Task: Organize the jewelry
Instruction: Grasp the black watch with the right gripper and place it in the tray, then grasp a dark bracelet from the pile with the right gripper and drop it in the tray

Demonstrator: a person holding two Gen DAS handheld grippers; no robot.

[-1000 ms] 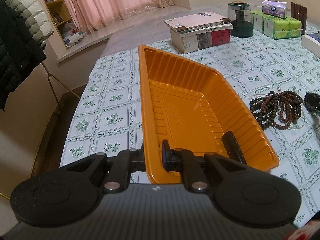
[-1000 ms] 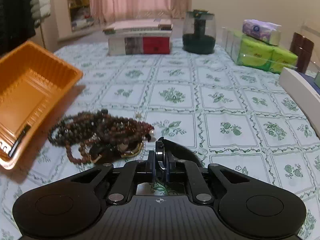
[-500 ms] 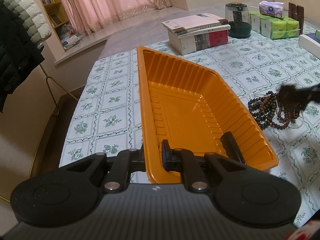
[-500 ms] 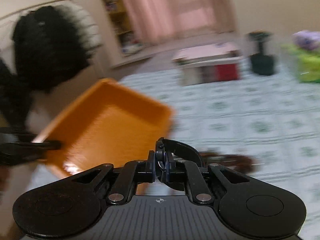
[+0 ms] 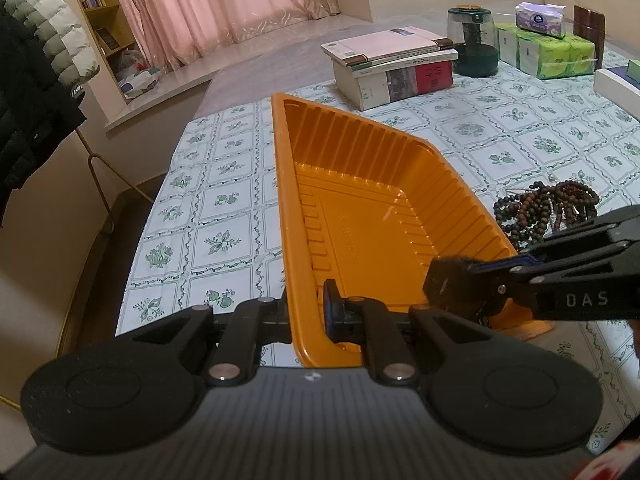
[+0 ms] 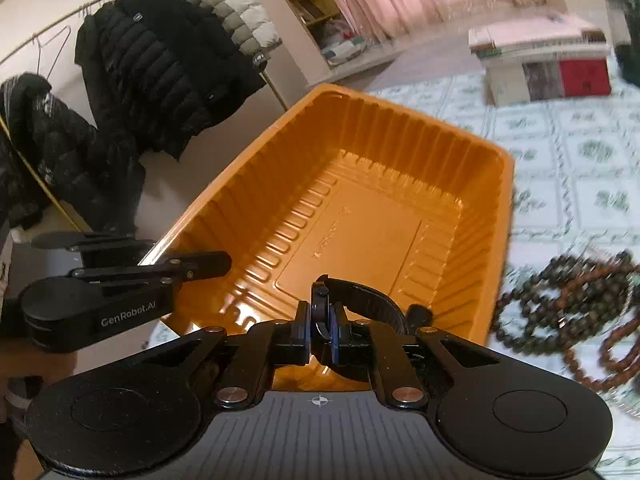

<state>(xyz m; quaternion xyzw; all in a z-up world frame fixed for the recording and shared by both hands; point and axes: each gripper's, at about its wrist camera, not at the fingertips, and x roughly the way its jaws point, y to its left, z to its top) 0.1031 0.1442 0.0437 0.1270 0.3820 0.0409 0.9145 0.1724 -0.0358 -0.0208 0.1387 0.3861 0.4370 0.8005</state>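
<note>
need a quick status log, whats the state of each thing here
orange tray: tilted, near edge lifted, nothing on its floor
left gripper: shut on the tray's near wall
right gripper: shut on a black strap-like piece, held over the tray
bead bracelets: heaped on the tablecloth beside the tray
books: stacked, closed

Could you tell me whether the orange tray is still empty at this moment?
Empty: the orange tray's ribbed floor shows bare. The right gripper holds a black band over it; the beads lie outside.
</note>
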